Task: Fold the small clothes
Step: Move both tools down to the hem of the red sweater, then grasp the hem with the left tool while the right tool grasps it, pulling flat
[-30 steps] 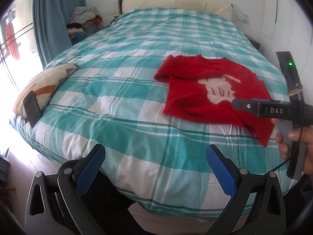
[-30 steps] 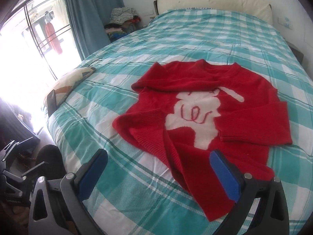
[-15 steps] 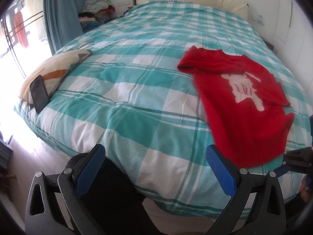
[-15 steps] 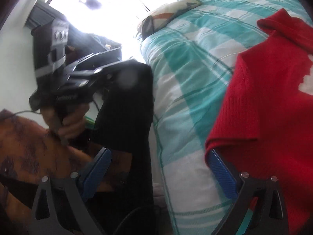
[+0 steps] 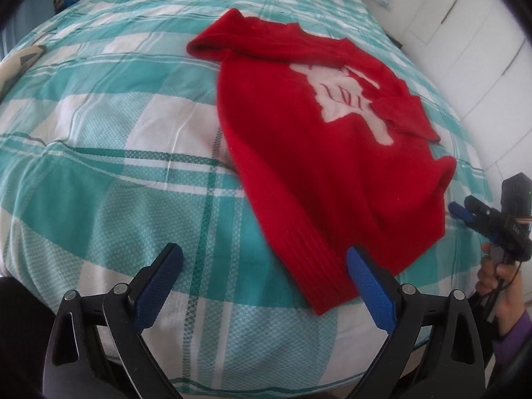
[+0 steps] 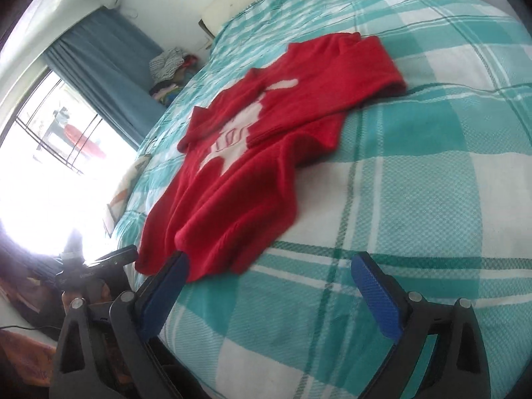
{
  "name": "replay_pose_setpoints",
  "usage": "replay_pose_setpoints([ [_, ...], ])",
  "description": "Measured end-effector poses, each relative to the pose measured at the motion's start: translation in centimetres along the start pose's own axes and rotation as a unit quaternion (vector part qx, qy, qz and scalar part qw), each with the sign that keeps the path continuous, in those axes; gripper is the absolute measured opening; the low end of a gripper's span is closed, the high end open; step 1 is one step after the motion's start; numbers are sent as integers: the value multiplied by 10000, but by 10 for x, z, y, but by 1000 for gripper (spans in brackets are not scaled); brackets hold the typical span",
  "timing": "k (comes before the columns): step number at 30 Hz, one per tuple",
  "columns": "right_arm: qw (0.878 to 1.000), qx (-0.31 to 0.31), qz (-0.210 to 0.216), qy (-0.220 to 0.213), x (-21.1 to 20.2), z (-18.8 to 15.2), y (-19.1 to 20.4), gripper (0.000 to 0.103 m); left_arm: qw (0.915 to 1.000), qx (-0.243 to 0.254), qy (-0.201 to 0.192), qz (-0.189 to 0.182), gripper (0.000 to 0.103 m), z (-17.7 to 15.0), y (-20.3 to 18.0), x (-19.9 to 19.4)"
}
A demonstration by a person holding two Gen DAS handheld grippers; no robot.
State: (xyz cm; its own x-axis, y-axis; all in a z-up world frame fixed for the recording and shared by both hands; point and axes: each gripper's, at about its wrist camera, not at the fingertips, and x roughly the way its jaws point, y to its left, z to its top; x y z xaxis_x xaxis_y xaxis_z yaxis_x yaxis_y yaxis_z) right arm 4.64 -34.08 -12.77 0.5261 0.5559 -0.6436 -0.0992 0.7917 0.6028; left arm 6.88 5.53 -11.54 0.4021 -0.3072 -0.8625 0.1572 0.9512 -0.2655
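Observation:
A small red sweater (image 5: 319, 139) with a white figure on its chest lies face up on the bed, its hem toward me; it also shows in the right wrist view (image 6: 252, 153). My left gripper (image 5: 262, 279) is open and empty, just short of the hem's left corner. My right gripper (image 6: 269, 286) is open and empty, its left finger (image 6: 166, 286) beside the hem's right corner. The right gripper also shows at the right edge of the left wrist view (image 5: 488, 222), and the left gripper at the left of the right wrist view (image 6: 96, 266).
The bed (image 5: 99, 173) has a teal and white checked cover. A pillow (image 5: 16, 63) lies at its left edge. A blue curtain (image 6: 106, 76), a bright window (image 6: 50, 153) and a pile of clothes (image 6: 169, 73) stand beyond. White wall panels (image 5: 482, 50) are on the right.
Both grippers have moved in low toward the sweater's hem. The right gripper swung from facing the person back to face the bed. Both stayed open.

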Motion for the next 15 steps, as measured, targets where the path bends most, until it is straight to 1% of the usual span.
replay_pose_setpoints([
  [1, 9999, 51, 60, -73, 8, 8, -4, 82, 10000, -21, 19, 16, 86, 0, 1, 1],
  [2, 9998, 46, 172, -108, 17, 14, -5, 78, 10000, -27, 45, 24, 72, 0, 2, 2],
  [3, 9995, -16, 311, -74, 25, 18, -3, 72, 10000, -11, 70, 17, 67, 0, 2, 3],
  [4, 9989, -98, 444, 63, 31, 22, -2, 70, 10000, 19, 73, -14, 56, 0, 1, 5],
  [5, 9982, -191, 515, 237, 39, 23, 2, 65, 9999, 57, 86, -65, 31, 0, 1, 7],
  [6, 9973, -338, 526, 388, 46, 19, 9, 58, 9998, 84, 131, -122, 16, -1, 1, 9],
  [7, 9960, -494, 549, 504, 49, 15, 15, 54, 9998, 84, 153, -91, 8, -1, 2, 9],
  [8, 9945, -588, 594, 627, 50, 12, 19, 33, 9997, 69, 158, -171, 6, 0, 4, 6],
  [9, 9936, -582, 625, 739, 47, 9, 21, 9, 9995, 29, 144, -297, 6, 1, 8, 1],
  [11, 9927, -534, 745, 782, 29, 1, 23, 9, 9986, -55, 123, -506, 5, 2, 18, -12],
  [12, 9920, -550, 828, 784, 13, -6, 25, 9, 9983, -67, 117, -569, 5, 2, 22, -17],
  [13, 9920, -590, 802, 775, 1, -11, 27, 9, 9981, -59, 120, -602, 5, 4, 25, -19],
  [15, 9927, -703, 589, 787, -14, -17, 29, 8, 9979, -35, 152, -632, 5, 5, 27, -17],
])
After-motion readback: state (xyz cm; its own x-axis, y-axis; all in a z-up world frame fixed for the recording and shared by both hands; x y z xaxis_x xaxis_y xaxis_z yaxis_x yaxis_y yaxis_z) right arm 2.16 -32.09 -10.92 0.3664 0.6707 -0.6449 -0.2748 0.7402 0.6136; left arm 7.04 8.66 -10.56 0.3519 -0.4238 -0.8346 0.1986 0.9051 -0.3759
